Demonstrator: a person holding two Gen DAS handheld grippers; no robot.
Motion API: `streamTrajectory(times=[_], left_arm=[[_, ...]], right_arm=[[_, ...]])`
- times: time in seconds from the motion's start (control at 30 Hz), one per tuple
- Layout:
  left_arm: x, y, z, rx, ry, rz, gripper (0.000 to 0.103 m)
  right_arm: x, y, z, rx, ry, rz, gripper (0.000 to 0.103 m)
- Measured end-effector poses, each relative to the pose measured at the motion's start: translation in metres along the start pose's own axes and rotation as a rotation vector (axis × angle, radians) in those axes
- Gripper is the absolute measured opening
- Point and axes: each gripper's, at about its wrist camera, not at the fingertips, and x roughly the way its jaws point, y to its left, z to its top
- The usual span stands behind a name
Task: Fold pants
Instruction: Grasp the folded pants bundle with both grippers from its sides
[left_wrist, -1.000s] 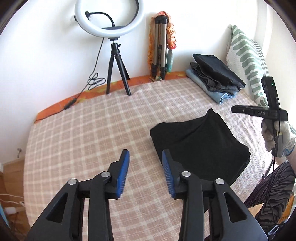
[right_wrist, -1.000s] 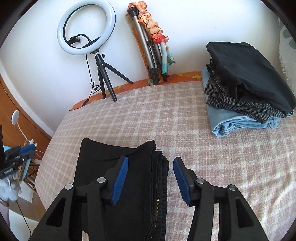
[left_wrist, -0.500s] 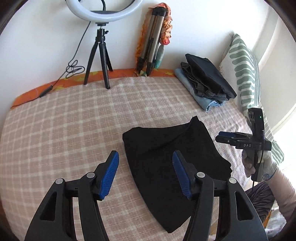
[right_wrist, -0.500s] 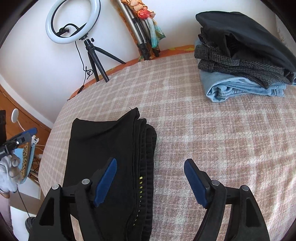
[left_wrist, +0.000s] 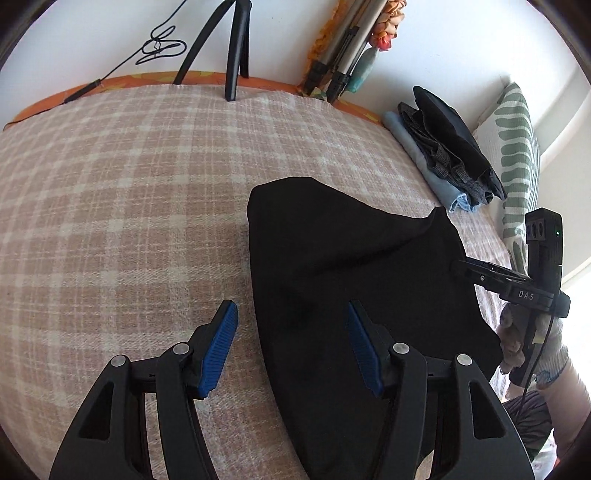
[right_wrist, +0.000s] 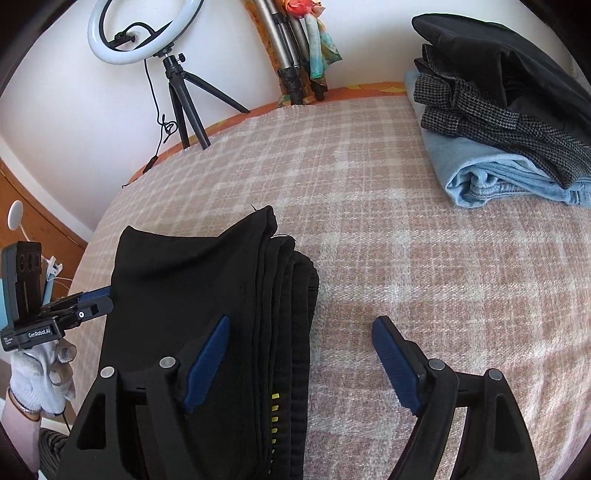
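Black pants (left_wrist: 351, 266) lie folded on the checked bed cover (left_wrist: 129, 203). My left gripper (left_wrist: 291, 314) hovers low over their left edge, open, one finger above the cover and the other above the cloth, pads clear of it. In the right wrist view the pants (right_wrist: 207, 288) show a stacked edge of several layers. My right gripper (right_wrist: 301, 325) straddles that edge with its jaws opening, nothing pressed between them. Each view shows the other gripper at the far side of the pants: the right gripper (left_wrist: 461, 267) and the left gripper (right_wrist: 99, 299).
A stack of folded clothes (right_wrist: 498, 110) sits at the back right of the bed, beside a green-patterned pillow (left_wrist: 517, 155). A ring light on a tripod (right_wrist: 177, 92) and folded tripods (right_wrist: 291, 55) stand against the wall. A gloved hand (right_wrist: 40, 373) holds the left gripper.
Both grippers have sunk toward the pants and their jaws have widened. The left one swung over the pants' left edge; the right now straddles the stacked edge.
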Motion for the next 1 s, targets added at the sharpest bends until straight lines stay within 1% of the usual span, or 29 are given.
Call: streamTrajectory(times=[0.03,0.1,0.13,0.17,0.2,0.23,0.27,0.33,0.37,0.4,0.43,0.47,0.5,0.53,0.57,0.6,0.63,0.7,0.73,0.8,1.0], left_arm=[[0.004,-0.001,0.003,0.0,0.006,-0.007,0.06],[0.011,-0.005,0.007,0.006,-0.006,-0.023,0.06],[0.015,-0.008,0.008,0.014,-0.005,-0.015,0.06],[0.016,-0.011,0.008,0.029,-0.024,-0.002,0.06],[0.018,-0.013,0.009,0.042,-0.023,0.002,0.06],[0.019,-0.015,0.01,0.053,-0.025,0.008,0.06],[0.019,-0.015,0.011,0.054,-0.026,0.008,0.06],[0.02,-0.014,0.011,0.049,-0.036,-0.007,0.06],[0.02,-0.014,0.011,0.044,-0.044,-0.008,0.059],[0.021,-0.015,0.012,0.044,-0.05,-0.005,0.058],[0.022,-0.016,0.011,0.049,-0.054,0.004,0.054],[0.023,-0.018,0.011,0.058,-0.062,0.02,0.048],[0.024,-0.02,0.01,0.066,-0.065,0.032,0.042],[0.025,-0.021,0.01,0.07,-0.071,0.039,0.04],[0.026,-0.022,0.011,0.068,-0.069,0.036,0.03],[0.026,-0.021,0.011,0.063,-0.068,0.036,0.022],[0.027,-0.021,0.011,0.057,-0.068,0.032,0.021],[0.028,-0.022,0.011,0.055,-0.068,0.029,0.016],[0.028,-0.024,0.011,0.063,-0.067,0.033,0.015],[0.027,-0.027,0.009,0.086,-0.069,0.045,0.013],[0.021,-0.03,0.01,0.099,-0.086,0.051,0.01]], right_arm=[[0.0,0.0,0.0,0.0,-0.007,0.0,0.083],[0.0,-0.001,0.001,0.005,-0.017,0.005,0.083],[0.0,0.0,0.001,-0.004,-0.018,0.007,0.082],[0.001,0.001,0.001,-0.02,-0.016,0.005,0.081],[0.001,0.002,0.002,-0.037,-0.016,0.002,0.077],[0.002,0.004,0.002,-0.051,-0.013,0.015,0.071],[0.002,0.005,0.003,-0.06,-0.013,0.022,0.069],[0.005,0.007,0.004,-0.072,-0.006,0.051,0.058],[0.006,0.008,0.003,-0.073,-0.008,0.061,0.055],[0.007,0.009,0.004,-0.074,-0.006,0.059,0.054],[0.007,0.011,0.004,-0.082,-0.003,0.056,0.053],[0.008,0.012,0.004,-0.092,-0.003,0.051,0.052],[0.008,0.012,0.004,-0.101,-0.003,0.048,0.048],[0.008,0.012,0.004,-0.103,-0.003,0.046,0.045],[0.008,0.011,0.005,-0.097,-0.006,0.046,0.043],[0.008,0.011,0.004,-0.088,-0.009,0.047,0.039],[0.007,0.011,0.004,-0.085,-0.011,0.05,0.032],[0.007,0.014,0.002,-0.091,-0.011,0.057,0.028],[0.007,0.015,0.001,-0.097,-0.012,0.054,0.026],[0.006,0.017,-0.001,-0.099,-0.013,0.057,0.023],[0.001,0.021,-0.002,-0.087,-0.038,0.049,0.017]])
